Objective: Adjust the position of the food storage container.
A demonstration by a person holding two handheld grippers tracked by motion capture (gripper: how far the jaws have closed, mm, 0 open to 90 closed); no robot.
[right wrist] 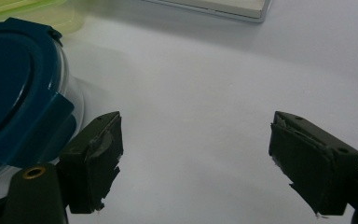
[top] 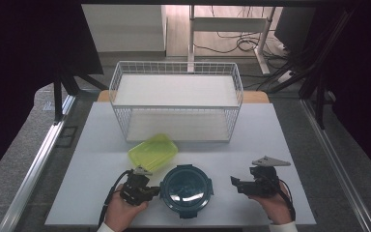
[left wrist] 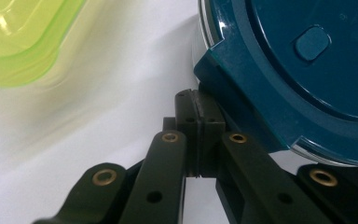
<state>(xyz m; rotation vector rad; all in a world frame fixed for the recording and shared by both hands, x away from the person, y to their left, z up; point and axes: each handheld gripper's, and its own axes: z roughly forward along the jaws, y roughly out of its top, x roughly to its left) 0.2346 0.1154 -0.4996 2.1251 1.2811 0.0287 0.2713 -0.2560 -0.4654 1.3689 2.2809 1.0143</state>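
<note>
A round container with a dark teal clip-on lid (top: 186,189) sits near the table's front edge, between my two grippers. My left gripper (top: 155,190) is shut with nothing between its jaws, its tip right at the container's left side clip (left wrist: 223,74). The pressed-together pads (left wrist: 198,116) show in the left gripper view. My right gripper (top: 235,184) stands open to the right of the container, apart from it, jaws empty. In the right gripper view the lid (right wrist: 14,93) lies at the left, beside one jaw. A yellow-green rectangular container (top: 153,152) lies behind the teal one.
A white wire basket (top: 176,100) stands across the back middle of the white table (top: 101,145). Dark curtains flank both sides. Table legs and cables lie on the floor beyond.
</note>
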